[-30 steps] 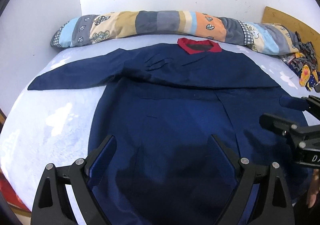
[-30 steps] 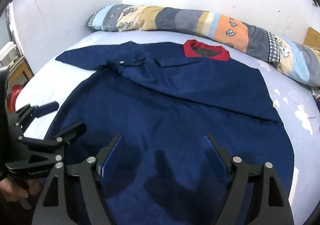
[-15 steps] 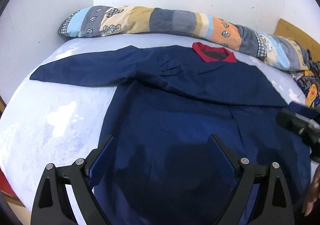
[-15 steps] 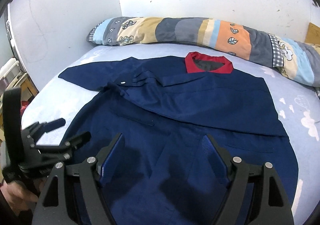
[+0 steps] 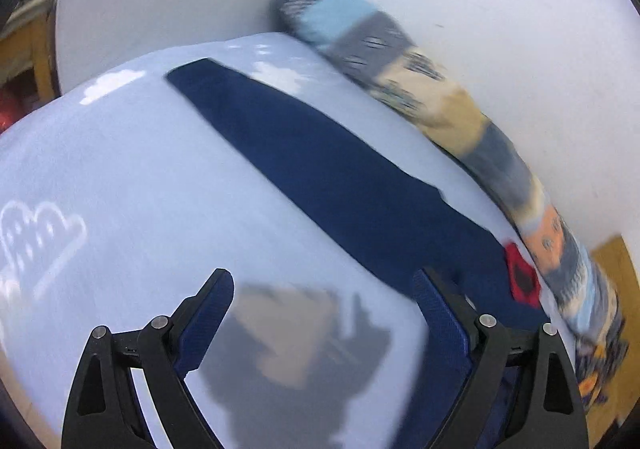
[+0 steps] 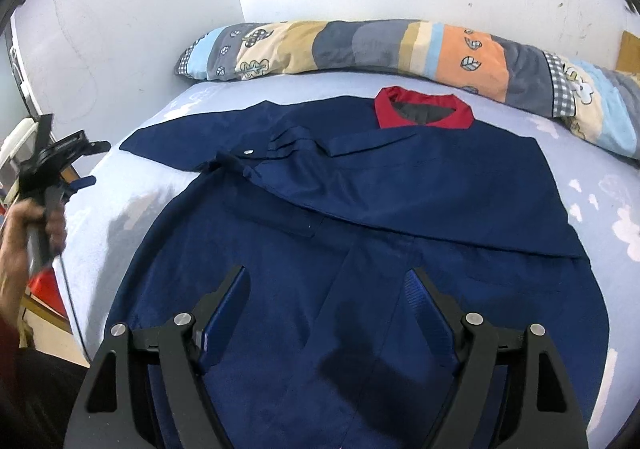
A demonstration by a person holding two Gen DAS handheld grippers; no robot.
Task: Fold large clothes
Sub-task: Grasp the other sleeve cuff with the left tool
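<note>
Left wrist view: the left gripper (image 5: 322, 313) is held released and empty above the bare bed (image 5: 120, 177); the outstretched sleeve (image 5: 304, 153) of the navy coat (image 6: 360, 217) lies ahead and to its right, its long axis running from far left to near right. This gripper is judged the nearer to that sleeve. Right wrist view: the right gripper (image 6: 330, 309) is likewise spread, hovering over the coat's lower half. No legible writing is seen.

Navy coat (image 6: 360, 217) with red collar (image 6: 424, 111) — pale-blue cloud-print sheet (image 6: 612, 185), multicoloured patchwork bolster (image 6: 400, 45).
</note>
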